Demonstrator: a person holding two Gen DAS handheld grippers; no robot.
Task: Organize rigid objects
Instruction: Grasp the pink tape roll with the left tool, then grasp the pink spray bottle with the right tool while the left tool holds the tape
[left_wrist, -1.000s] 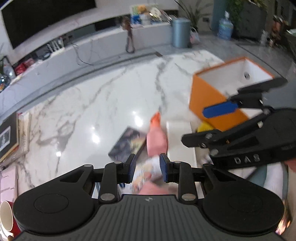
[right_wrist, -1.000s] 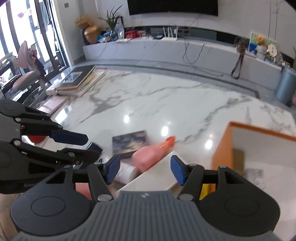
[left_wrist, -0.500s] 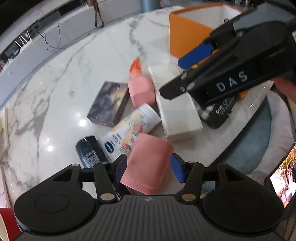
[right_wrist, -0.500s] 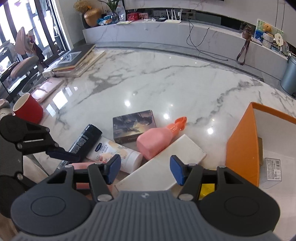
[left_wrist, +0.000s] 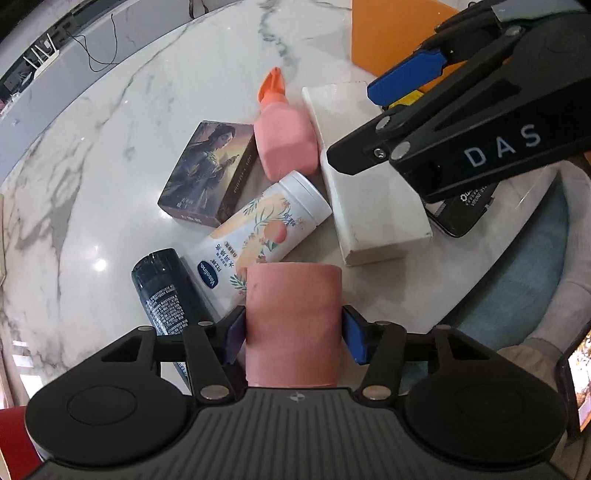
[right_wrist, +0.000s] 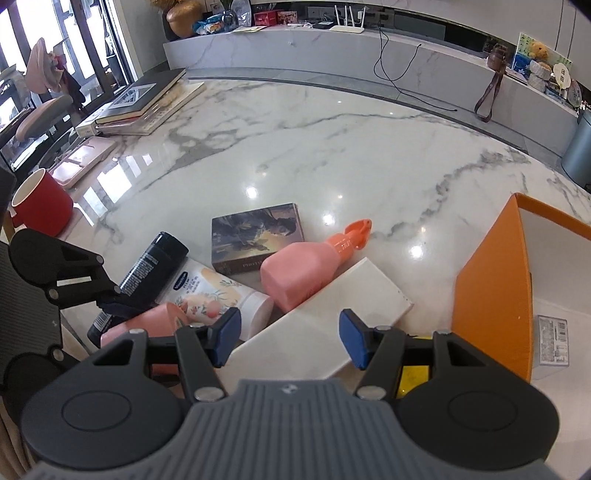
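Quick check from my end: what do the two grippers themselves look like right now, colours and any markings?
Both are matte black linkage frames with round pivot discs, silver screws and a ribbed grey front plate. The fingers carry blue pads. The right gripper bears white "DAS" lettering on its side.

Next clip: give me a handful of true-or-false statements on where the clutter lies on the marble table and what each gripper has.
1. The pink cylinder lies between the left gripper's fingers. True.
2. The right gripper clamps the spray bottle. False: it is open above the white box.
3. The lotion bottle stands upright. False: it lies on its side.
4. The picture box lies flat beside the spray bottle. True.
5. The red mug sits inside the orange bin. False: it stands on the table's far left edge.
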